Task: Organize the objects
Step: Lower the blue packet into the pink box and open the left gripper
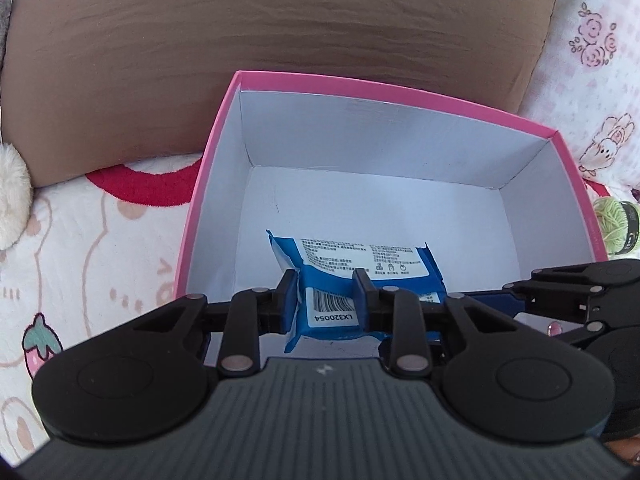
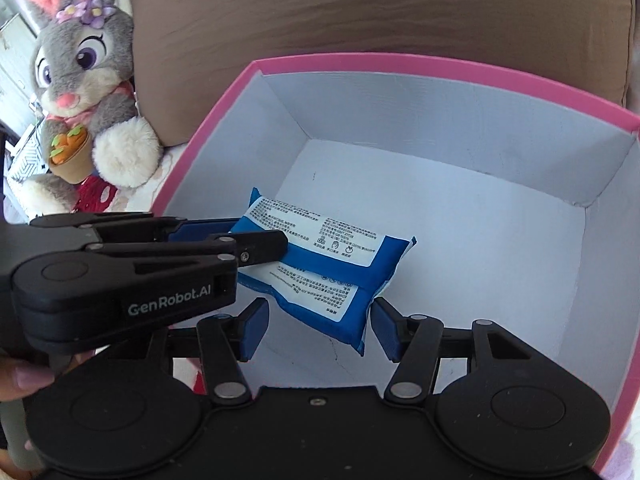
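Note:
A blue and white packet (image 1: 360, 264) with printed text and a barcode label is low inside the pink box (image 1: 360, 89), over its white floor. My left gripper (image 1: 326, 298) is shut on the packet's near end, its blue pads pressing both sides of the barcode flap. In the right wrist view the left gripper (image 2: 256, 240) comes in from the left and pinches the packet (image 2: 332, 264) at its left end. My right gripper (image 2: 318, 326) stands open around the packet's near corner; its left pad is clear of the wrapper. The right gripper (image 1: 560, 292) shows at the right edge.
The pink box (image 2: 400, 60) sits on a printed blanket (image 1: 80, 240) against a brown cushion (image 1: 280, 32). A grey plush rabbit (image 2: 80, 60) leans at the cushion's left. A ball of green yarn (image 1: 612, 220) lies right of the box. A person's fingers (image 2: 20, 380) hold the left gripper.

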The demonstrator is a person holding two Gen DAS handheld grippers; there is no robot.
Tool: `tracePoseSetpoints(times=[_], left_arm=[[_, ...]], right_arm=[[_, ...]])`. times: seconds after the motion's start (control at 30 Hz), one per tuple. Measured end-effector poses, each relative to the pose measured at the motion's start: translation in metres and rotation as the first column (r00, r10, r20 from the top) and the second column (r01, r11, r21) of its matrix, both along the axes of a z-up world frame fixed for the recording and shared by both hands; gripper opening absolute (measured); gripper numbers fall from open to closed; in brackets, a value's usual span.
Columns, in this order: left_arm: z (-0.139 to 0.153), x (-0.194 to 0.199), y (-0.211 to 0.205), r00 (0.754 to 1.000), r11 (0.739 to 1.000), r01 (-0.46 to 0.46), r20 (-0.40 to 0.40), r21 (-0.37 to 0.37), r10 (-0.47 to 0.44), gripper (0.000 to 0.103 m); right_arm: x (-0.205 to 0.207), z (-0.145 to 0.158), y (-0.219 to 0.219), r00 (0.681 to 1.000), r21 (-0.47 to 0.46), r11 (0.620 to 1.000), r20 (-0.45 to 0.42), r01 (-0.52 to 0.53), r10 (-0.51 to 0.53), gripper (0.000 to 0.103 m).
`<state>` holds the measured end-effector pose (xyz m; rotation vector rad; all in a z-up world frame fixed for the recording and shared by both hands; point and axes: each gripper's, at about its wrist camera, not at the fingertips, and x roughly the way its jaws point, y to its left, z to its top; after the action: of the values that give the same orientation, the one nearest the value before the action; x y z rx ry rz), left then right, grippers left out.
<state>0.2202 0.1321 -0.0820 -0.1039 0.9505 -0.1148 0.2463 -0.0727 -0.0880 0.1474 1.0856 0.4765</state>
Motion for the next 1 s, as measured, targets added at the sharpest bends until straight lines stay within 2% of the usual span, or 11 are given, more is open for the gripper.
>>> tracePoseSetpoints(times=[0.07,0.33,0.5,0.6,0.7,0.93,1.0], left_arm=[[0.0,-0.001,-0.002,1.0,1.0,0.008,0.005,0.016,-0.008,0.026],[0.007,0.013,-0.011,0.999,0.999,0.017,0.043,0.04,-0.019,0.024],[0.004,0.018,-0.003,1.0,1.0,-0.002,0.021,0.018,0.002,0.024],[0.002,0.023,-0.001,0.999,1.0,-0.023,0.033,0.011,0.023,0.023],[0.001,0.029,0.001,0.998,0.999,-0.038,0.045,0.008,0.037,0.023],[-0.005,0.034,0.003,0.997,0.999,-0.053,0.062,-0.004,0.054,0.023],[-0.007,0.036,0.006,0.996,0.998,-0.055,0.062,-0.029,0.057,0.023]], right_arm=[[0.0,-0.004,-0.001,1.0,0.012,1.0,-0.01,0.027,-0.027,0.056],[0.012,-0.008,-0.007,0.995,0.03,0.996,-0.048,0.085,-0.083,0.053],[0.023,-0.006,0.001,0.996,-0.012,0.999,-0.066,0.052,-0.053,0.053],[0.028,-0.004,0.01,0.999,-0.076,0.996,-0.03,0.035,-0.037,0.052],[0.037,-0.004,0.017,0.999,-0.108,0.994,-0.033,0.022,-0.026,0.052],[0.043,-0.006,0.01,0.999,-0.075,0.997,-0.01,0.037,-0.038,0.051],[0.042,-0.008,0.007,0.999,-0.061,0.997,-0.004,0.053,-0.053,0.051]])
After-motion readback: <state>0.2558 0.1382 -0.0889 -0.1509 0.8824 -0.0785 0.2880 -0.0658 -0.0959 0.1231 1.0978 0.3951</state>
